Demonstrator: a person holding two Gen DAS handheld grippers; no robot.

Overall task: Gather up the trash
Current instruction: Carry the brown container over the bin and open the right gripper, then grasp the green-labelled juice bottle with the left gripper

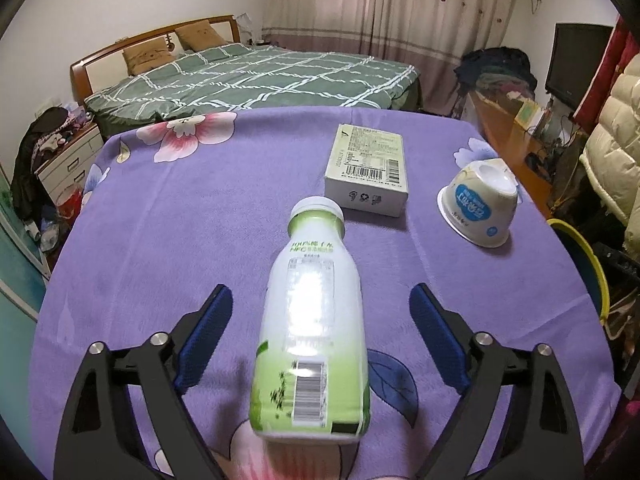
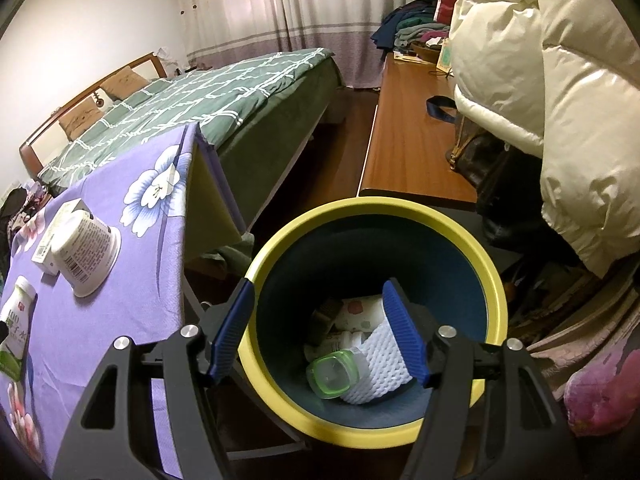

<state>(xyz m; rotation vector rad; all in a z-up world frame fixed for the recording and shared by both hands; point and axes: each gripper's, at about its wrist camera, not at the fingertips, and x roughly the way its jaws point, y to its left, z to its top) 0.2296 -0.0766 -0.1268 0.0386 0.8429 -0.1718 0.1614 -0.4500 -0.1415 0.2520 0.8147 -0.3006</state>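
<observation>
your left gripper [image 1: 320,312] spreads its fingers wide around the lying juice bottle [image 1: 312,336] on the tabletop [image 1: 160,240], ready to grasp, while your right gripper [image 2: 318,312], fingers wide and empty, hangs over the trash bin [image 2: 476,248].

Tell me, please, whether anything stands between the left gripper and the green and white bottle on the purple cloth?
Nothing visible does. The bottle lies lengthwise between the open fingers of the left gripper, cap pointing away. The box and the upturned cup sit farther back, clear of the fingers.
</observation>
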